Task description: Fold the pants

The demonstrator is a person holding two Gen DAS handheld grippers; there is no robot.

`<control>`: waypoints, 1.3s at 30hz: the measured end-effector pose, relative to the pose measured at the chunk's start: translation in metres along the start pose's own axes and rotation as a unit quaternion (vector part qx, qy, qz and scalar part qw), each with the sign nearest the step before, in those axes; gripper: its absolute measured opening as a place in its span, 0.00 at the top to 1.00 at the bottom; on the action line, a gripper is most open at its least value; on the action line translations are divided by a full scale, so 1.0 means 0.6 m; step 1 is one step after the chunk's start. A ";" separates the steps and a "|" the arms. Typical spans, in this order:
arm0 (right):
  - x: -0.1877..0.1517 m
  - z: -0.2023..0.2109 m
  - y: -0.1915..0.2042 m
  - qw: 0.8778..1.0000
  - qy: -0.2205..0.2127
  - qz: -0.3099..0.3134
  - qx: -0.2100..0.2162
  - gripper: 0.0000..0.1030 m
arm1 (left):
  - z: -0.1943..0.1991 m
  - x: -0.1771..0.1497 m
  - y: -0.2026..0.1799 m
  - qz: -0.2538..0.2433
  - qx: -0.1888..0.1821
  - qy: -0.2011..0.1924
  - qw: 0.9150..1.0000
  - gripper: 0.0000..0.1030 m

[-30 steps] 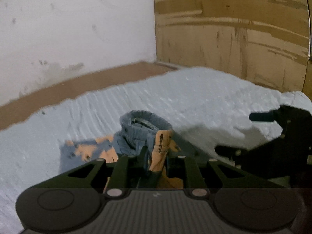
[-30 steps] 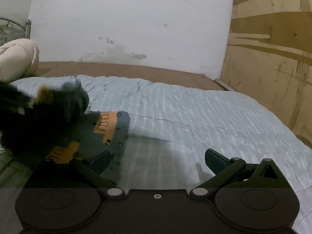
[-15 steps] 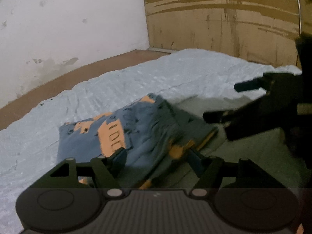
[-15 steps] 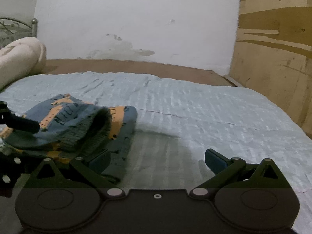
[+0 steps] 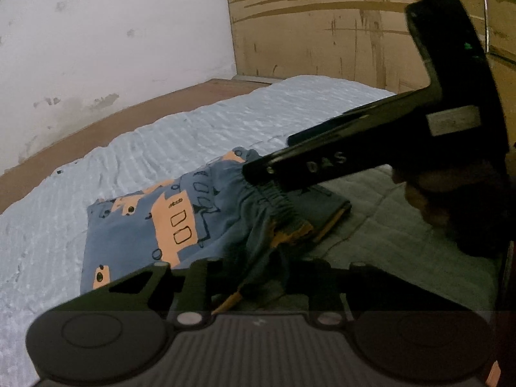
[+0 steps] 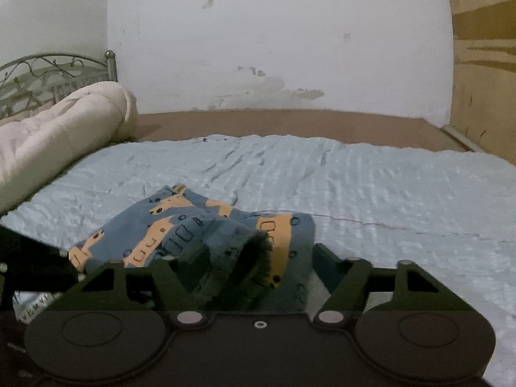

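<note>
The sheet point(image 6: 354, 187) fills most of what I see ahead of both grippers, pale blue and ribbed, with a stained white wall point(image 6: 274, 32) beyond it. Only the right view gives me the rolled quilt point(image 6: 58, 129) and metal headboard point(image 6: 48, 71) far off to its left. Only the left view gives me the right gripper from the side, reaching in from its right over the cloth.

The pants point(image 5: 145, 225) lie folded on the sheet just ahead of both grippers. They are blue with orange vehicle prints, and the gathered waistband is rucked up at the near end.

The left gripper point(image 5: 254, 277) has its jaws drawn in on a dark bunch of that near edge, pinching it. They have just been closing. Half a second ago they stood spread with the cloth lying loose between them.

The right gripper point(image 6: 258, 264) now has a raised fold of the waistband between its fingers. Its jaws have just been closing, yet they stand well apart, and I cannot tell whether the pads press the cloth. Half a second ago it sat wide open to the right of the pants, over bare sheet.
</note>
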State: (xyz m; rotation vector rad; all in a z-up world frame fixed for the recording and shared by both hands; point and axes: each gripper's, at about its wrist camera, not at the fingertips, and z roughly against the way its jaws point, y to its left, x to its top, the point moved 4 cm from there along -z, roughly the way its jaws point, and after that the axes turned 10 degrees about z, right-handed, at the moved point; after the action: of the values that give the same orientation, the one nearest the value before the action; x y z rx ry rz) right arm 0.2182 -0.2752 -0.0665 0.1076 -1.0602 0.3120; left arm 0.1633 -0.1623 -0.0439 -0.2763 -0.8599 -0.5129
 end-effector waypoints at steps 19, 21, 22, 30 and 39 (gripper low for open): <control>0.020 0.006 -0.046 0.998 -0.019 -0.064 0.001 0.92 | 0.011 0.040 -0.015 0.031 -0.029 -0.029 0.999 0.99; 0.021 0.004 -0.049 0.998 -0.013 -0.063 -0.008 0.92 | 0.000 0.038 -0.019 0.030 -0.032 -0.022 0.999 0.99; 0.019 0.001 -0.050 0.998 -0.008 -0.062 -0.010 0.92 | -0.006 0.035 -0.020 0.031 -0.033 -0.017 0.999 0.99; -0.009 -0.009 -0.044 0.998 0.020 -0.054 -0.032 0.81 | 0.003 0.024 -0.012 0.046 -0.031 -0.005 0.998 0.83; 0.008 0.009 -0.033 0.997 0.010 -0.048 -0.065 0.25 | 0.060 0.040 0.064 0.143 0.047 -0.039 0.988 0.21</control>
State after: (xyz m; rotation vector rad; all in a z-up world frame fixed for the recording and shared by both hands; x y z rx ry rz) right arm 0.2219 -0.2941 -0.0587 0.0375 -1.0500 0.1570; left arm 0.1736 -0.1218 -0.0037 -0.3279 -0.8995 -0.1955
